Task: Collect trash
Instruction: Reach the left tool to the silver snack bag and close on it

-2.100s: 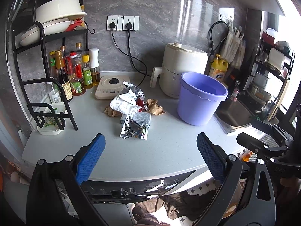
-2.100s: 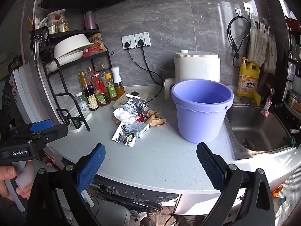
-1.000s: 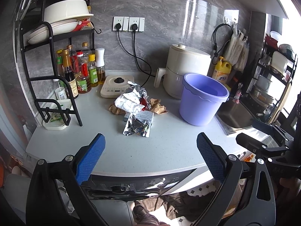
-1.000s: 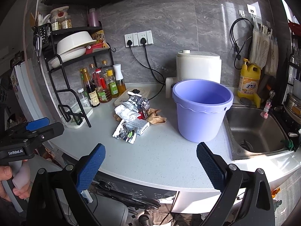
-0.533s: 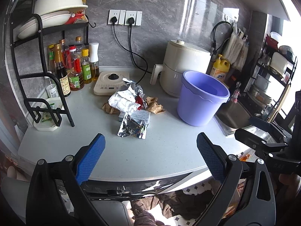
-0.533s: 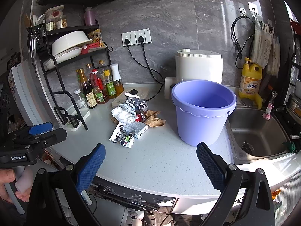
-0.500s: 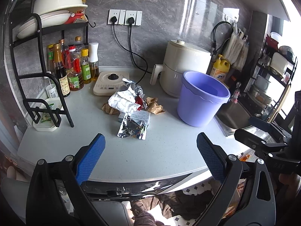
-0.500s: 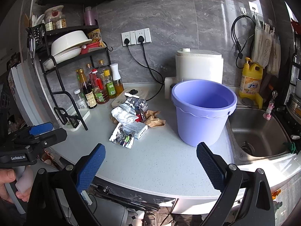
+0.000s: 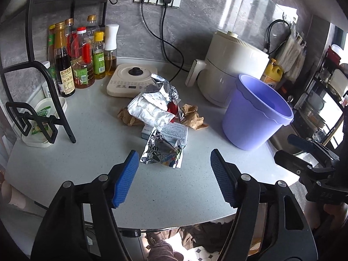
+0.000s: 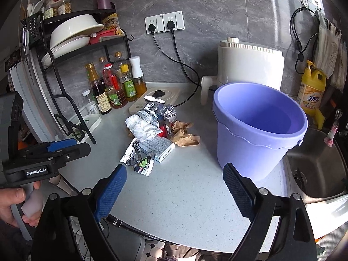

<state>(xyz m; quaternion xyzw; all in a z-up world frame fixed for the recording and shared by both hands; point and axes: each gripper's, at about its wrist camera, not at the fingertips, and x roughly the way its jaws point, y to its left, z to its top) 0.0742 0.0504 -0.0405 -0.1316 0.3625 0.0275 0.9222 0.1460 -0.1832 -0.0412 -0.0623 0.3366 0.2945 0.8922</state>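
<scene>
Trash pile [image 9: 159, 117] lies on the countertop [image 9: 91, 134] just left of the purple bucket [image 9: 256, 113], apart from it. Nearest piece to the counter edge is a foil wrapper [image 9: 162, 152], flat, partly overlapping a small carton [image 9: 167, 132]; crumpled brown paper [image 9: 192, 117] sits closest to the bucket. Bucket appears empty; no item collected yet.

Left gripper [image 9: 174, 174]: jaws wide apart, holding nothing, lined up in front of the foil wrapper. Right gripper [image 10: 174, 189]: jaws wide apart, holding nothing, before the bucket.

Recommendation: lower one finger to the counter beside the wrapper's raised edge, pinch the crinkled fold rather than the flat face, lift clear of the carton, release over the bucket mouth.
</scene>
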